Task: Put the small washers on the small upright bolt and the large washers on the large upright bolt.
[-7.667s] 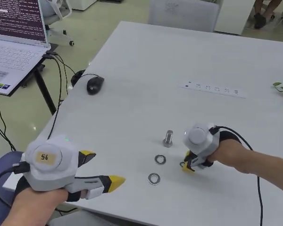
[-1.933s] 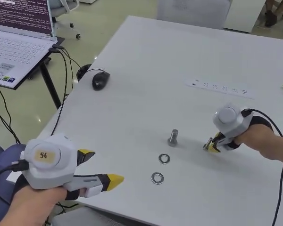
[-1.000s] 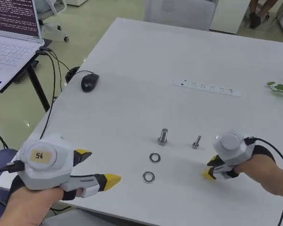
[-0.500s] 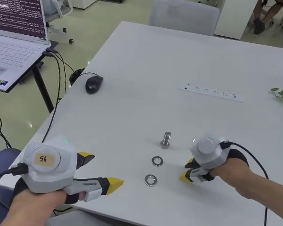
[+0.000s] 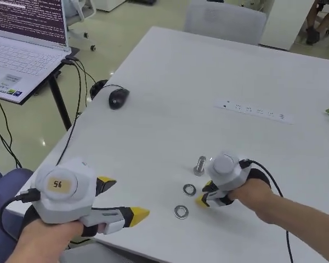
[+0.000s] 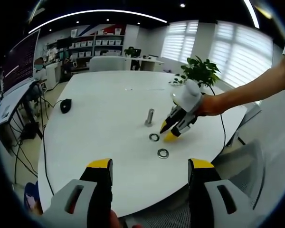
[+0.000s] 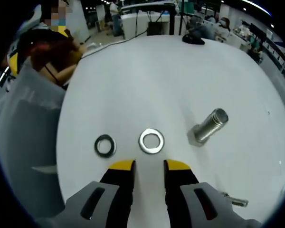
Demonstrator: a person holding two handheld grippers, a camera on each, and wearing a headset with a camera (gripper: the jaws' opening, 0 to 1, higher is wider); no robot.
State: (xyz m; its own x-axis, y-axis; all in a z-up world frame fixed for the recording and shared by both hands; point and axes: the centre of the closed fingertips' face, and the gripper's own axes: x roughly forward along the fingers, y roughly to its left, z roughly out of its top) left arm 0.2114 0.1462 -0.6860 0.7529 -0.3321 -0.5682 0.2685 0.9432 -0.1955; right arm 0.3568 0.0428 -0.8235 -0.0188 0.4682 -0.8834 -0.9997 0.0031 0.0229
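At the near left of the bench (image 5: 153, 66) the left gripper (image 5: 122, 197) hangs with its fingers spread wide and nothing between them; it has no part in this step. To its right two washers lie flat on the bare top, the front washer (image 5: 181, 211) nearer the person and the back washer (image 5: 189, 189) just beyond it. Further right the large bolt (image 5: 200, 165) stands on its head, thread up, near the back washer but apart from it. The right gripper (image 7: 148, 166) sits low over the bench, fingers parted by a narrow gap and pinching nothing, tips just short of the back washer.

The step in hand looks like picking up that back washer. A thin ring on a smooth top will likely skid, so the fingers should open a little wider than its rim, come down to touch the bench on either side, and close across its full width. Lifted level, it then needs its hole centred over the thread before release, low down. The back washer seems the larger, though the lens may mislead. A thin metal piece (image 7: 235, 202) beside the gripper may be the small bolt; I cannot tell.
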